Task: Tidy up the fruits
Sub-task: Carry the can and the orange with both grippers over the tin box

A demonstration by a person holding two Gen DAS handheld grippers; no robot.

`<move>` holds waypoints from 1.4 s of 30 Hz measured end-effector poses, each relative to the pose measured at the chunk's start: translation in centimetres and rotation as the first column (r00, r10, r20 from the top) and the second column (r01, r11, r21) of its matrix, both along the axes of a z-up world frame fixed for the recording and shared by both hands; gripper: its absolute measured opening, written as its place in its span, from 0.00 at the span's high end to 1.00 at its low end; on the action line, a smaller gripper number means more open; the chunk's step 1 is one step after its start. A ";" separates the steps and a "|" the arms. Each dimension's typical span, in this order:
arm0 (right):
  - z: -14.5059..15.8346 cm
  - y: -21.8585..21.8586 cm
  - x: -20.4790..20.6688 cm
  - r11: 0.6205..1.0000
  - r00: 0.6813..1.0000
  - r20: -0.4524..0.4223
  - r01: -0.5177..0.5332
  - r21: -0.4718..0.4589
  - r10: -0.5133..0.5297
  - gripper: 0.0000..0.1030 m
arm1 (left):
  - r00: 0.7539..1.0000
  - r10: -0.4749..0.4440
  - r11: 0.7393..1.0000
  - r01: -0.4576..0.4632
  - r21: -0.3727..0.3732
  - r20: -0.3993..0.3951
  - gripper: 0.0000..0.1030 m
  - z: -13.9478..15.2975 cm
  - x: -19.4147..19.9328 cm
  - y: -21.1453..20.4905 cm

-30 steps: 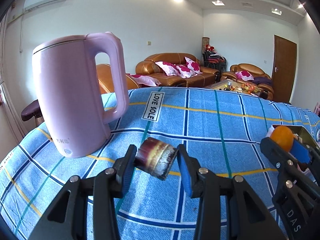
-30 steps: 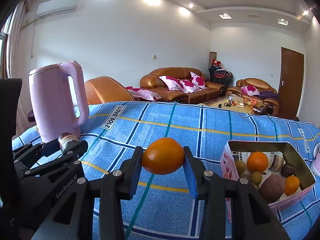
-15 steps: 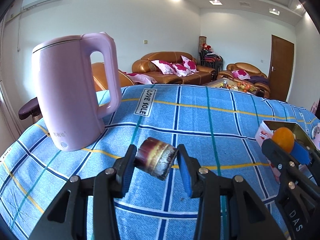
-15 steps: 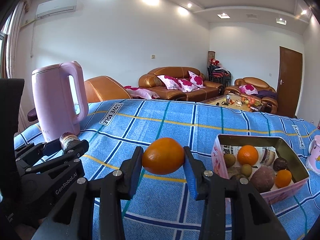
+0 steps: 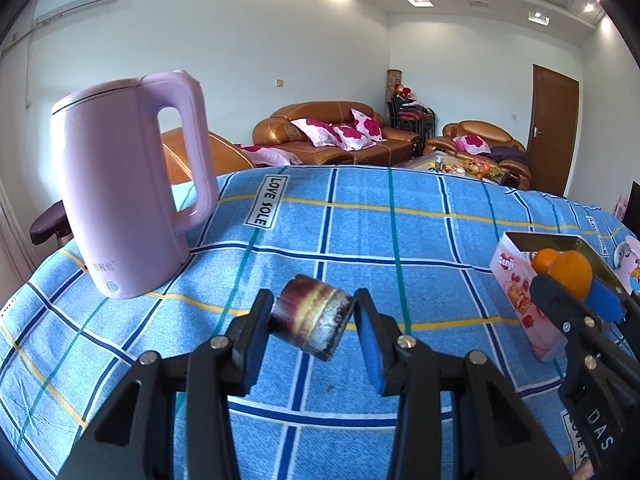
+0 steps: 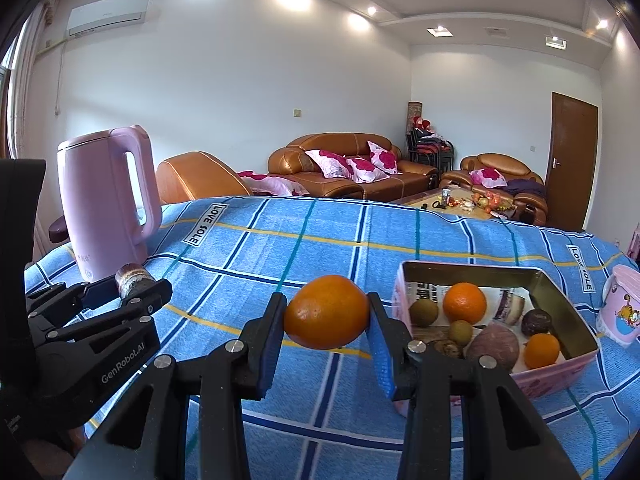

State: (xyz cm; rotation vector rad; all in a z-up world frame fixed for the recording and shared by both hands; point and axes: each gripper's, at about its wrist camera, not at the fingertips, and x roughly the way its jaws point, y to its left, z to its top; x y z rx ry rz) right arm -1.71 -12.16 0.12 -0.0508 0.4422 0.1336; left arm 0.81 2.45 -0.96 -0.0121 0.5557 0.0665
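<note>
My left gripper (image 5: 314,320) is shut on a dark purple, yellow-streaked fruit piece (image 5: 312,322) and holds it above the blue checked cloth. It also shows at the left of the right wrist view (image 6: 134,280). My right gripper (image 6: 326,322) is shut on an orange (image 6: 326,317), held above the cloth just left of the pink tin box (image 6: 560,372). The box holds two oranges, kiwis and several dark fruits. In the left wrist view the box (image 5: 516,284) is at the right, behind my right gripper's orange (image 5: 572,274).
A tall pink kettle (image 5: 128,200) stands on the cloth at the left, also seen in the right wrist view (image 6: 106,196). A pink cartoon cup (image 6: 620,306) stands right of the box. The blue checked cloth (image 5: 380,232) covers the table. Sofas stand beyond it.
Both grippers have moved to the right with their fruit. The pink box has come closer to the right gripper and the kettle has slid leftward in view.
</note>
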 end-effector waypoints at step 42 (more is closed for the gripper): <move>0.2 -17.6 -0.2 0.952 0.954 0.012 0.299 -0.065 -0.299 0.60 | 0.962 -0.272 0.962 0.272 -0.033 -0.019 0.59 0.6 -0.1 -14.8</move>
